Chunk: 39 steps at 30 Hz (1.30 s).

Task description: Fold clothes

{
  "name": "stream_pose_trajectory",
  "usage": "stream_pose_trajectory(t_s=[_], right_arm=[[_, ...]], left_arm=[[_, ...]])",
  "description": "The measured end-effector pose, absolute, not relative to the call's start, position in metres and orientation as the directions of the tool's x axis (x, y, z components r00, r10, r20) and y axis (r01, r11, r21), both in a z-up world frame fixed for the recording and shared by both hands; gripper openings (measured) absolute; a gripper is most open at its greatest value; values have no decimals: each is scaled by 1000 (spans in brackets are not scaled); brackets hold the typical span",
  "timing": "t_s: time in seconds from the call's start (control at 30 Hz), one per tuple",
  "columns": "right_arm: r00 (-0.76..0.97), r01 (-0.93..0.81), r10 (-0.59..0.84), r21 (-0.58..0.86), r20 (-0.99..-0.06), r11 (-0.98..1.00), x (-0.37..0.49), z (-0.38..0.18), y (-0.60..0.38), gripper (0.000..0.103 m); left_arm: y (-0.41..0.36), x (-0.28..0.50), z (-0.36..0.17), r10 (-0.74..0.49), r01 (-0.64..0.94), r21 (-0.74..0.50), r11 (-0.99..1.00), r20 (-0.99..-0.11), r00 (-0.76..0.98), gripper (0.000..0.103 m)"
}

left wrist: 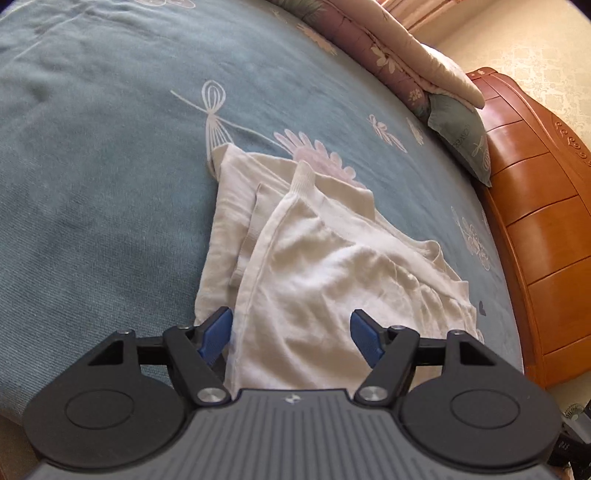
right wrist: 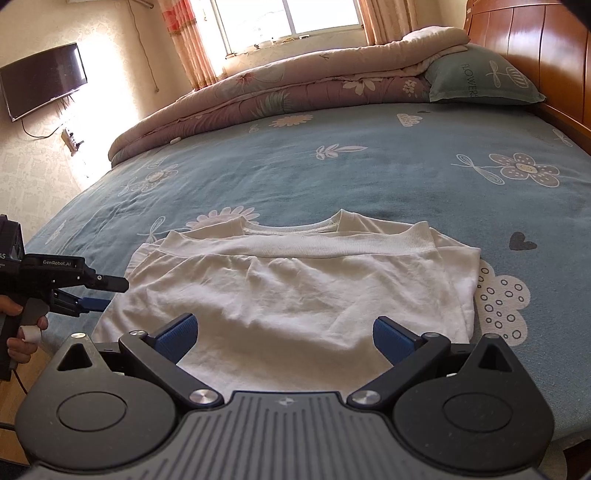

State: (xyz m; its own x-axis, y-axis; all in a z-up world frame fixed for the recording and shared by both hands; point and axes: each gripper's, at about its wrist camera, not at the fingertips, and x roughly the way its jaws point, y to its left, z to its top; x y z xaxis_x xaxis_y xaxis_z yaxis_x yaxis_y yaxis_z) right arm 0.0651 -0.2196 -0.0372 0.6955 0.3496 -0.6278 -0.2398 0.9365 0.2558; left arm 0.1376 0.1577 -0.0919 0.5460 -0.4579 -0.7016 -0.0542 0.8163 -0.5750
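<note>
A white garment (left wrist: 332,266) lies folded on the blue flowered bedsheet (left wrist: 92,184), its ribbed hem doubled up towards the neckline. My left gripper (left wrist: 289,317) is open just over the garment's near side edge, blue pads apart and empty. In the right wrist view the same garment (right wrist: 288,288) spreads across the sheet (right wrist: 369,177). My right gripper (right wrist: 285,322) hangs open above its near edge with nothing between the fingers. The left gripper (right wrist: 110,294) shows there at the garment's left edge, held by a person's hand (right wrist: 22,332).
A rolled quilt (right wrist: 295,88) runs along the far side of the bed, with a green pillow (right wrist: 484,77) against the wooden headboard (right wrist: 535,48). A television (right wrist: 44,77) hangs on the left wall beside a curtained window (right wrist: 288,18). The bed's near edge lies under both grippers.
</note>
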Motion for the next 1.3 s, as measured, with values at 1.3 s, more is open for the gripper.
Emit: stream_pose_trajectory(t_s=[1.3], right_arm=[[654, -189, 297, 230, -696, 955, 123, -54, -225, 103]], left_arm=[[216, 259, -116, -586, -198, -801, 565, -559, 587, 80]])
